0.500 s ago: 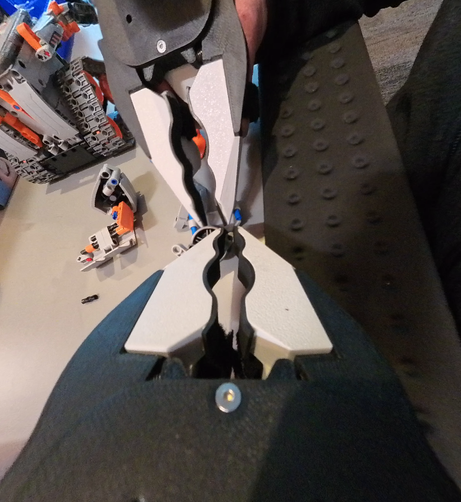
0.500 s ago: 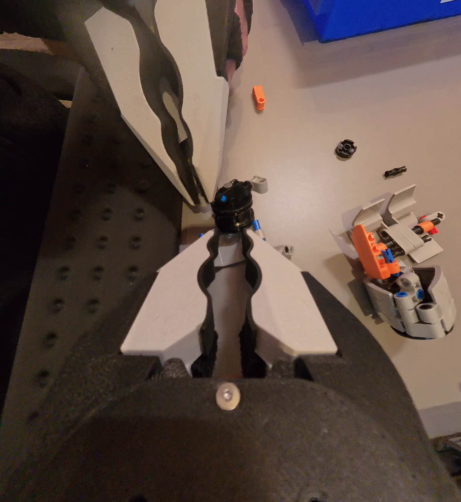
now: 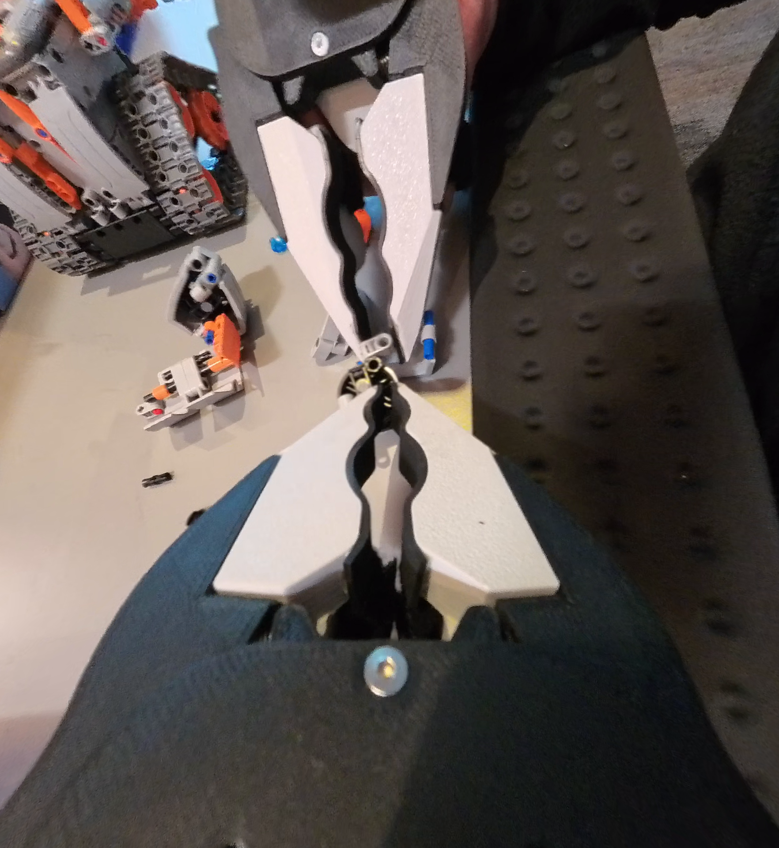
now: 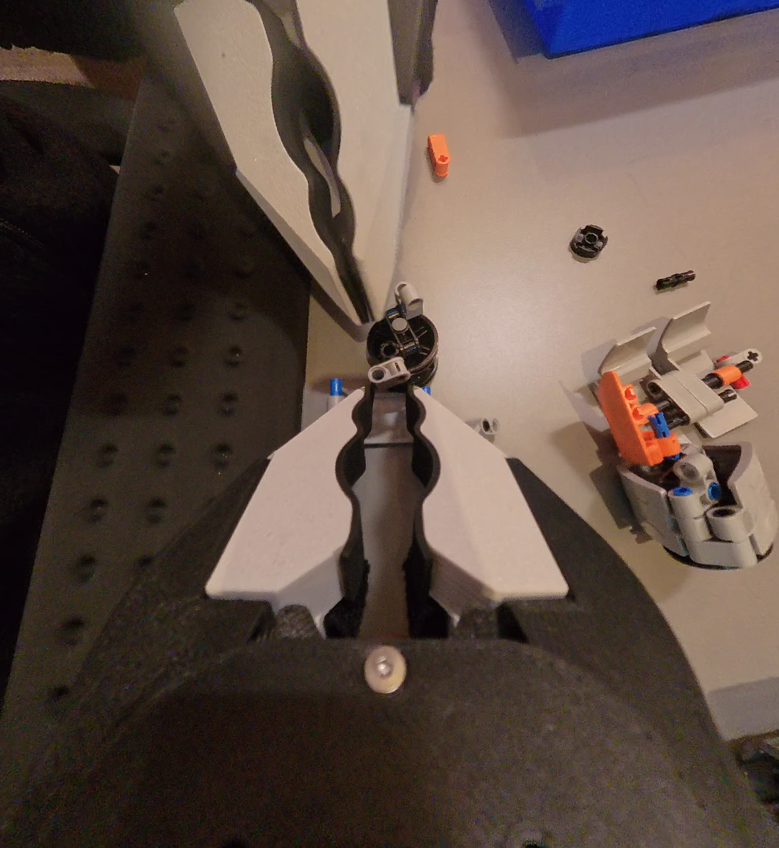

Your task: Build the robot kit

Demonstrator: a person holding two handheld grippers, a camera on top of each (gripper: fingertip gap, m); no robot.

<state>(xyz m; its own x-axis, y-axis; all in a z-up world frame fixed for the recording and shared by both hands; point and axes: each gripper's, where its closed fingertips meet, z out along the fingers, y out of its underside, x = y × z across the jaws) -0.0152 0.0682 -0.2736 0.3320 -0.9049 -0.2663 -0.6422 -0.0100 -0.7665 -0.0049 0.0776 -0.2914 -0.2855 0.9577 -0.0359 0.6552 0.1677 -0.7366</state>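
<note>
Grey right tongs (image 4: 390, 390) clamped on black wheel assembly (image 4: 401, 342), tip-to-tip with closed left tongs (image 3: 378, 390).

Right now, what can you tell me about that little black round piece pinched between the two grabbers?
The black round piece looks like a small plastic building-toy hub, ribbed around its side, with holes and a grey pin in its face. A small light grey connector lies at its near edge, another sticks out at its far edge. It is held above the beige table at the tips of the left gripper. The right gripper meets it from the opposite side; which gripper actually clamps it is unclear.
</note>
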